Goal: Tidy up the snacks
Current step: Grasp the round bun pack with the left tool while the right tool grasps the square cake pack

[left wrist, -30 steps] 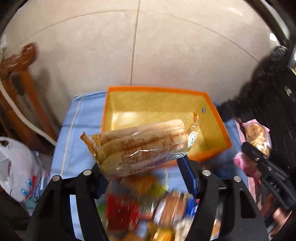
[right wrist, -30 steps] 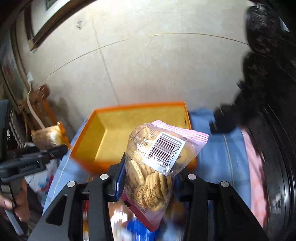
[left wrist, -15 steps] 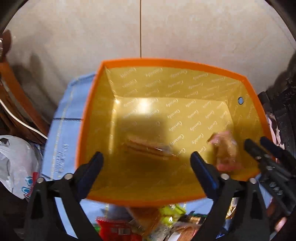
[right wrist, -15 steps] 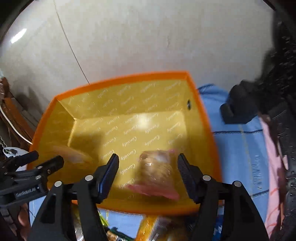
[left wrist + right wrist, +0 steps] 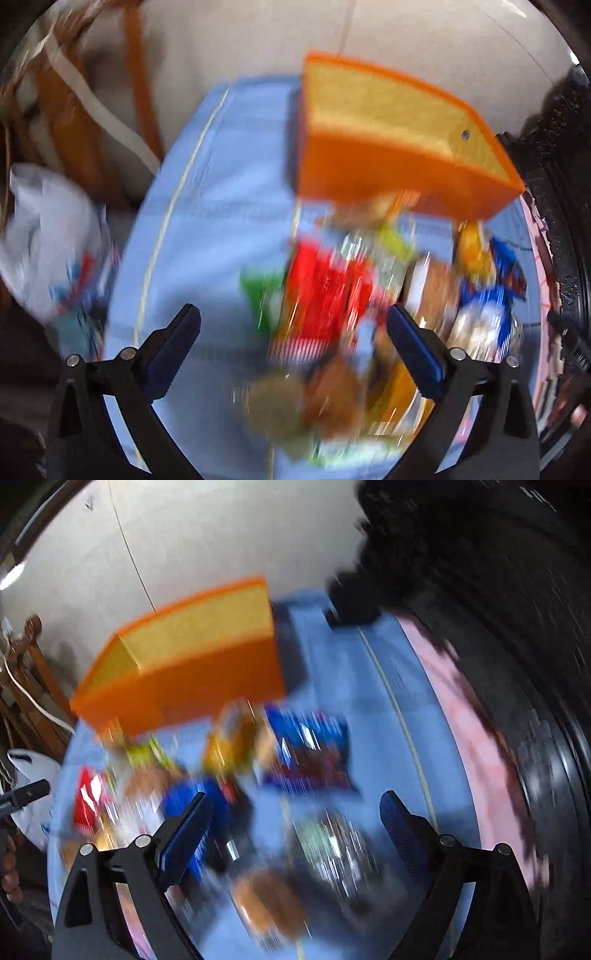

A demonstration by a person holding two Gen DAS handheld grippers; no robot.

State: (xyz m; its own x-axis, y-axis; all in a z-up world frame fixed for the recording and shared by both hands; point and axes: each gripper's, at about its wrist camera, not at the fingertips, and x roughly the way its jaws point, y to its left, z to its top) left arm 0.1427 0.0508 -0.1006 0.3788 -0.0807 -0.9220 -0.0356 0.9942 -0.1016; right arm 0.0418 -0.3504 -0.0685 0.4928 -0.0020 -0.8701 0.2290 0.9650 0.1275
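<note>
Both hand-held grippers, left (image 5: 291, 332) and right (image 5: 293, 818), gape empty over blurred snacks (image 5: 328, 295); only the left view shows the box's (image 5: 388, 173) hole.

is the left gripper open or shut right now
Open. In the left wrist view the left gripper has its jaws spread wide with nothing between them, above the blurred snack pile on the blue cloth.

Blue cloth (image 5: 207, 221) covering the surface; on it an orange box (image 5: 399, 173) and, just before it, blurred snack packets (image 5: 332, 299).
</note>
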